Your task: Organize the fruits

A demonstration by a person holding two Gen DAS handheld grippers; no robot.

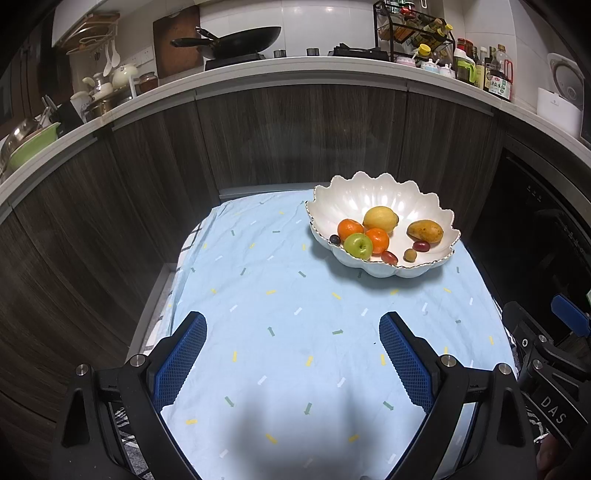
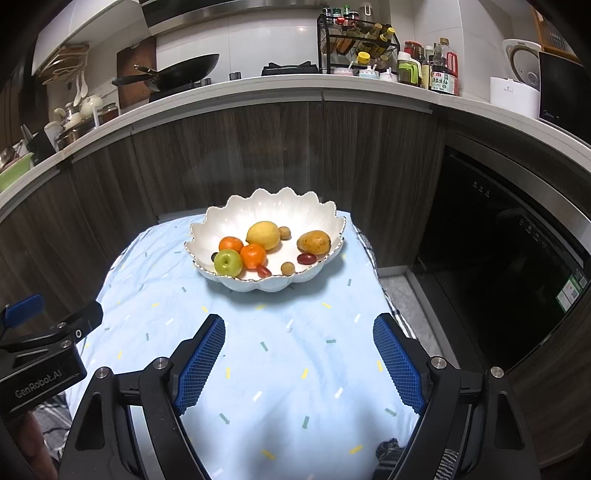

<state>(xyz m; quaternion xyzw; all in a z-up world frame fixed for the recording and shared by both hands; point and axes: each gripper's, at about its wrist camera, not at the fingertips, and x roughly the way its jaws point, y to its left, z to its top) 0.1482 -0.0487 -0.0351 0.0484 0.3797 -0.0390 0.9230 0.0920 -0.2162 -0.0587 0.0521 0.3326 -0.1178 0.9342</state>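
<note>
A white scalloped bowl (image 1: 369,199) (image 2: 258,208) stands at the far side of the table on a light blue cloth (image 1: 288,314) (image 2: 280,350). In it lie a lemon (image 1: 380,218) (image 2: 263,235), two oranges (image 1: 350,229) (image 2: 253,255), a green apple (image 1: 358,245) (image 2: 228,262), a mango (image 1: 424,231) (image 2: 314,242) and several small grapes and round fruits. My left gripper (image 1: 293,325) is open and empty, well short of the bowl. My right gripper (image 2: 299,328) is open and empty, just in front of the bowl.
Dark wood cabinet fronts rise behind the table. A counter above holds a wok (image 1: 240,38), a spice rack (image 1: 413,33) and bottles (image 1: 495,72). A dark appliance door (image 2: 517,258) is at the right. The other gripper's body shows at the side edge of each view.
</note>
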